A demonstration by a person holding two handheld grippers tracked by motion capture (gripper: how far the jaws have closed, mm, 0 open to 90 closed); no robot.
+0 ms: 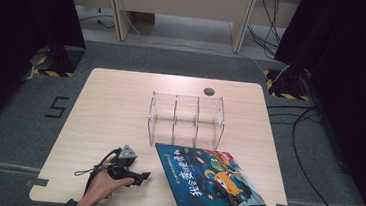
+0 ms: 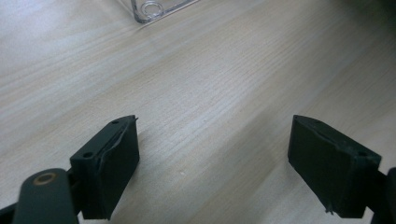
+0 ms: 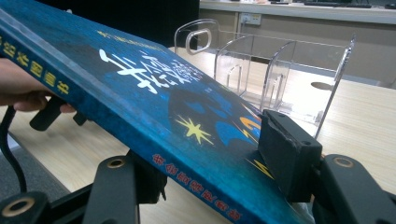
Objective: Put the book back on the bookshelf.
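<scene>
My right gripper (image 3: 212,168) clamps the blue picture book (image 1: 209,174) by its near corner, long axis angled away leftward; my left gripper (image 2: 212,163) gapes wide, empty.

Your book (image 1: 208,176) is deep blue with yellow lettering, yellow stars and an orange cartoon figure, and the spine (image 3: 196,186) carries red-orange characters. The rack (image 1: 186,119) on the far side is clear plastic, the table (image 1: 115,107) is pale wood grain, and both your grippers' jaws are plain black.
</scene>
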